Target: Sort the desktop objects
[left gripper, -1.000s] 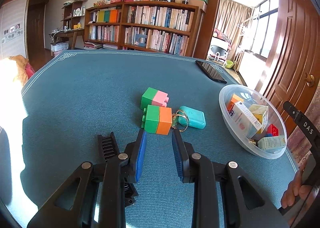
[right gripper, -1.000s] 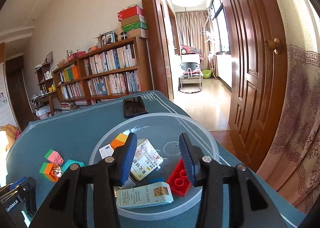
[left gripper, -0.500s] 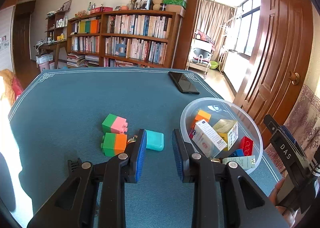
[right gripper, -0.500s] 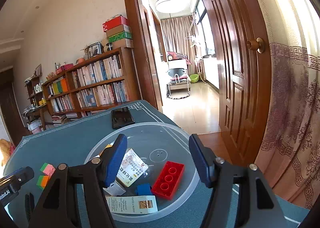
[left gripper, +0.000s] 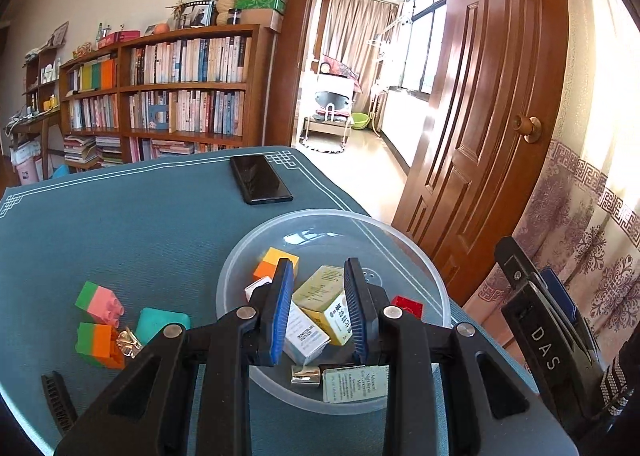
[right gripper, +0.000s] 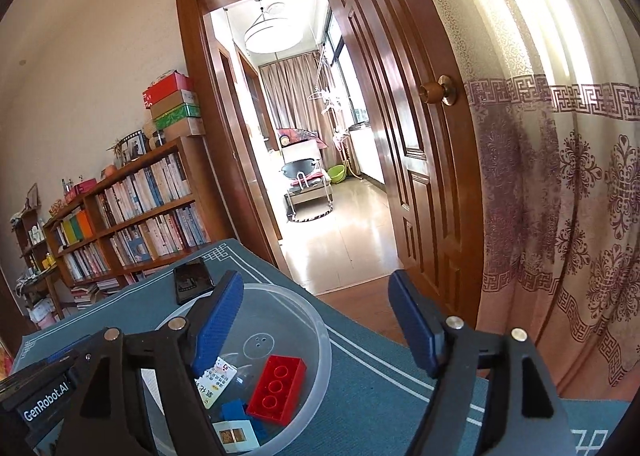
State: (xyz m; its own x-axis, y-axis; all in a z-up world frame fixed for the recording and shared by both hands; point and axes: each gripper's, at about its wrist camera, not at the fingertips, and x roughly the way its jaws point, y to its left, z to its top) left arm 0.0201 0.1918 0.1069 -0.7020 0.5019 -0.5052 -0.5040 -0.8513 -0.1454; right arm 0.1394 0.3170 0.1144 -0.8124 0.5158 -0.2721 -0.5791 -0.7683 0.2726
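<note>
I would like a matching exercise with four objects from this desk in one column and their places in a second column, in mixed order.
Things:
1. red brick
2. black phone
3. teal case
4. green-and-pink block

Places:
A. on the mat beyond the clear bowl
B. inside the clear bowl
C. on the mat, left of the bowl, beside the green-and-orange block
D. on the mat, behind the green-and-orange block

Pairs: 1-B, 2-A, 3-C, 4-D

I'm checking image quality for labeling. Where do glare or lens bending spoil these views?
Left wrist view: sunlight washes out the curtain at right; the door bows from the lens. Right wrist view: the curtain's top is blown white; the bowl stays sharp.
</note>
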